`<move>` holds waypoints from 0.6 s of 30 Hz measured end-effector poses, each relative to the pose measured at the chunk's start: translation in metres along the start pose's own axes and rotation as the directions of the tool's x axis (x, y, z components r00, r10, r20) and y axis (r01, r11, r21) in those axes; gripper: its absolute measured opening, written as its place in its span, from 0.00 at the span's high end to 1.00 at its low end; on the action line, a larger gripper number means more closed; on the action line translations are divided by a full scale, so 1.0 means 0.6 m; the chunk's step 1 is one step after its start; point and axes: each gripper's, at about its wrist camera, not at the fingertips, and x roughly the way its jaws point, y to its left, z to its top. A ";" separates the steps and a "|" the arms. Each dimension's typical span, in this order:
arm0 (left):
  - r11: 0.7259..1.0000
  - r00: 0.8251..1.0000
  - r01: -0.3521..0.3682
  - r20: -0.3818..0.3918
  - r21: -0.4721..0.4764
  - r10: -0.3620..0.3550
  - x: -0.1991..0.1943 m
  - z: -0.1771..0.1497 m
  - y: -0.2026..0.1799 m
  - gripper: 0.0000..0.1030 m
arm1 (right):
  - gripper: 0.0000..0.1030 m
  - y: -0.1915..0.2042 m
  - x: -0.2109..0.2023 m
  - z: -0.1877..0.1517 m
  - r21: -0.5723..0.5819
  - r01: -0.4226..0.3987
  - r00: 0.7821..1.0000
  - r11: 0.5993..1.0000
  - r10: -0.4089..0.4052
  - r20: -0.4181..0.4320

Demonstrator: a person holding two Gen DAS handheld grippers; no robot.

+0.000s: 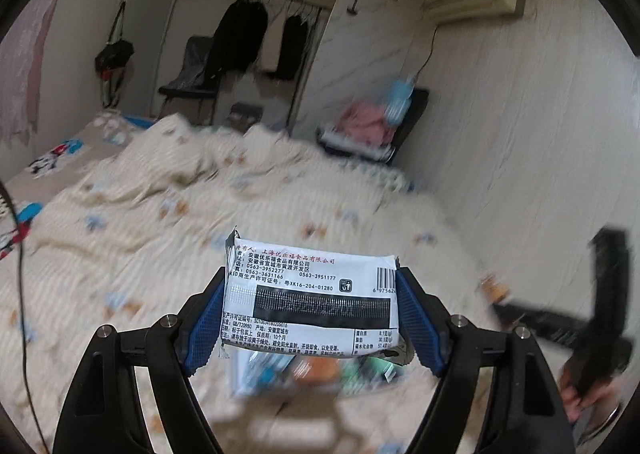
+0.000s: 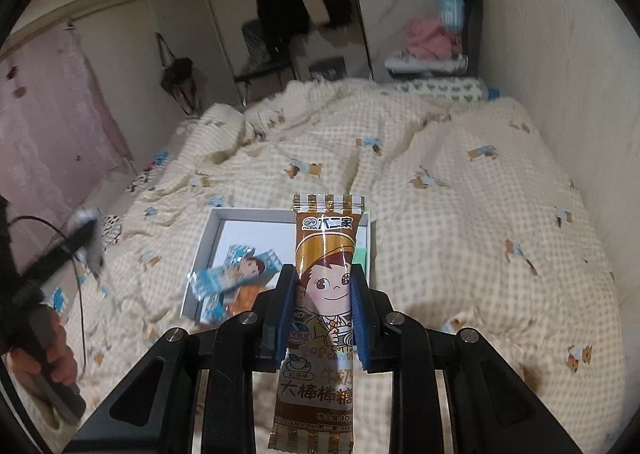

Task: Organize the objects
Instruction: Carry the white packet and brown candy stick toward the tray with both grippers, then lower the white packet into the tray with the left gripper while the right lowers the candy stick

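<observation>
My left gripper (image 1: 310, 286) is shut on a white snack packet (image 1: 310, 298) with black print and a barcode, held crosswise between the blue pads above the bed. My right gripper (image 2: 324, 286) is shut on a tall brown lollipop packet (image 2: 325, 294) with a cartoon girl's face, held upright. Under both lies a shallow white box (image 2: 208, 250) on the quilt, with blue-and-white candy wrappers (image 2: 228, 278) and other snacks in it. In the left wrist view the box (image 1: 244, 374) is blurred, just below the white packet.
A cream checked quilt (image 2: 460, 213) covers the bed. The wall (image 1: 540, 153) runs along its right side. Far off stand a chair with pink clothes (image 2: 432, 37), hanging dark clothes (image 1: 240, 33) and a black chair (image 1: 188, 85). A hand on the other gripper shows at the lower left (image 2: 44, 358).
</observation>
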 end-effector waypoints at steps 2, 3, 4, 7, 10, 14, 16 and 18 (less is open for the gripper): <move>1.000 0.999 0.030 0.019 0.009 -0.030 0.026 0.023 -0.019 0.20 | 0.73 0.002 0.028 0.025 0.014 -0.060 0.998 0.998 0.060 -0.025; 1.000 1.000 0.017 0.018 0.001 -0.017 0.042 0.029 -0.028 0.21 | 0.73 -0.001 0.054 0.034 0.054 -0.109 0.993 0.993 0.111 -0.039; 0.999 1.000 0.011 0.019 -0.032 -0.010 0.059 0.028 -0.034 0.20 | 0.73 -0.001 0.066 0.034 0.080 -0.118 0.992 0.990 0.122 -0.043; 0.991 0.993 0.120 -0.003 -0.060 -0.120 0.094 -0.005 -0.033 0.21 | 0.73 -0.011 0.115 0.006 0.198 -0.142 0.987 0.970 0.155 -0.047; 0.992 0.990 0.120 -0.067 -0.031 -0.122 0.128 -0.052 -0.021 0.21 | 0.73 -0.006 0.155 -0.039 0.170 -0.144 0.985 0.975 0.158 -0.071; 0.981 0.978 0.185 -0.083 -0.048 -0.189 0.149 -0.098 -0.003 0.21 | 0.73 -0.018 0.192 -0.081 0.140 -0.203 0.973 0.969 0.215 -0.081; 0.981 0.973 0.190 -0.137 0.030 -0.184 0.162 -0.105 -0.015 0.21 | 0.73 -0.046 0.204 -0.089 0.191 -0.258 0.962 0.947 0.270 -0.041; 0.980 0.975 0.180 -0.144 0.086 -0.167 0.167 -0.115 -0.021 0.21 | 0.73 -0.064 0.206 -0.086 0.225 -0.274 0.959 0.935 0.284 -0.017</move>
